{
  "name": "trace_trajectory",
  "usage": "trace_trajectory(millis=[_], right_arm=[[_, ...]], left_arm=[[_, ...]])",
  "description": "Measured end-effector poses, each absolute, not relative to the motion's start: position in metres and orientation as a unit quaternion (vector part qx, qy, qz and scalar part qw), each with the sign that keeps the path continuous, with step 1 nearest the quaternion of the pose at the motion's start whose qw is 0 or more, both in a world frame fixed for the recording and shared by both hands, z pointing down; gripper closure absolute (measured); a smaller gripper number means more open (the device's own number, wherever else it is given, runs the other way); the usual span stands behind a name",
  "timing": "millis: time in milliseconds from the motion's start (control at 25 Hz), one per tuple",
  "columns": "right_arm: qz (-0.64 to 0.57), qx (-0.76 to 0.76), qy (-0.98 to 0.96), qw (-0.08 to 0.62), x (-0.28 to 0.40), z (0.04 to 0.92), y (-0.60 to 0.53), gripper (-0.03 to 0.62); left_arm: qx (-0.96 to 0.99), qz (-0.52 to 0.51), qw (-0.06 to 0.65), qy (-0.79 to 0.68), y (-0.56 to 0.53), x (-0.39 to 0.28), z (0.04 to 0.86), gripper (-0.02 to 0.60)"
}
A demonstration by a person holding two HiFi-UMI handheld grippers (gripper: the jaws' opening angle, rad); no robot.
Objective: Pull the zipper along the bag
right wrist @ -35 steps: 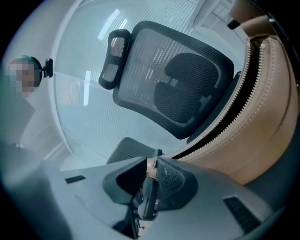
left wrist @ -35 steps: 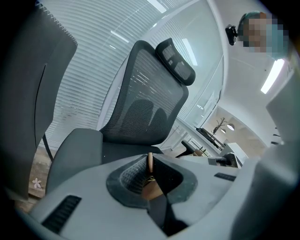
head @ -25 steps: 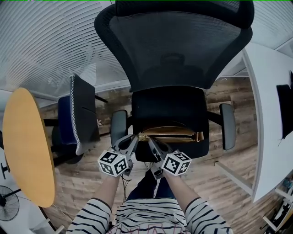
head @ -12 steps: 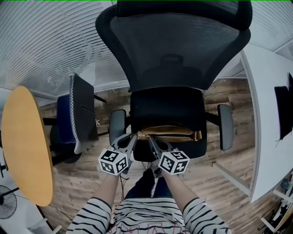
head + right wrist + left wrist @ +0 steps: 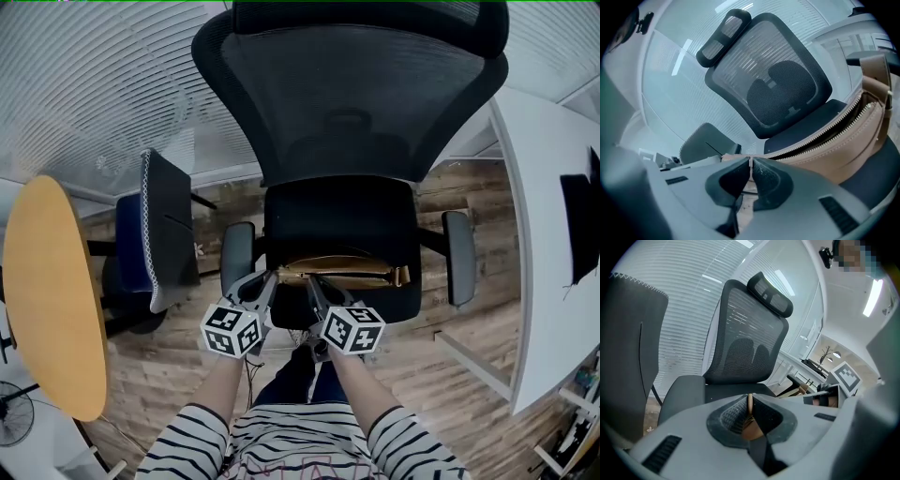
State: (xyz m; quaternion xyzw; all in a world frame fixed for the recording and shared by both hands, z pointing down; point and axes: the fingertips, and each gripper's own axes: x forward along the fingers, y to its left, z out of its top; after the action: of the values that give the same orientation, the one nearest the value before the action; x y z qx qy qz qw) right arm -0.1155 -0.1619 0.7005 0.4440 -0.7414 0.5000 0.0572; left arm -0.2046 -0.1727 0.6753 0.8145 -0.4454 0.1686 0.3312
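- Head view: tan bag (image 5: pixel 342 270) lies crosswise on the office chair seat (image 5: pixel 342 216), close to the seat's front edge.
- Both grippers meet at the bag's left end, near the seat's front left corner, side by side and just apart.
- Left gripper (image 5: pixel 272 279): in the left gripper view its jaws (image 5: pixel 750 401) are pressed together on a thin tan strip of the bag.
- Right gripper (image 5: pixel 312 281): in the right gripper view its jaws (image 5: pixel 750 164) are closed on a thin pale tab (image 5: pixel 749 165) at the bag's end; whether this is the slider pull cannot be confirmed.
- Zipper (image 5: pixel 825 129): the two tooth rows stand apart along the visible length, mouth open.
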Motion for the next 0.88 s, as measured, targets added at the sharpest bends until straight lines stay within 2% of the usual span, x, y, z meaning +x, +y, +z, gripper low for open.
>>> trace_trajectory(millis=[880], right_arm=[[0.481, 0.49, -0.723, 0.079, -0.056, 0.702, -0.158, 0.557]], left_arm=[[0.805, 0.168, 0.33, -0.464, -0.173, -0.205, 0.677, 0.535]])
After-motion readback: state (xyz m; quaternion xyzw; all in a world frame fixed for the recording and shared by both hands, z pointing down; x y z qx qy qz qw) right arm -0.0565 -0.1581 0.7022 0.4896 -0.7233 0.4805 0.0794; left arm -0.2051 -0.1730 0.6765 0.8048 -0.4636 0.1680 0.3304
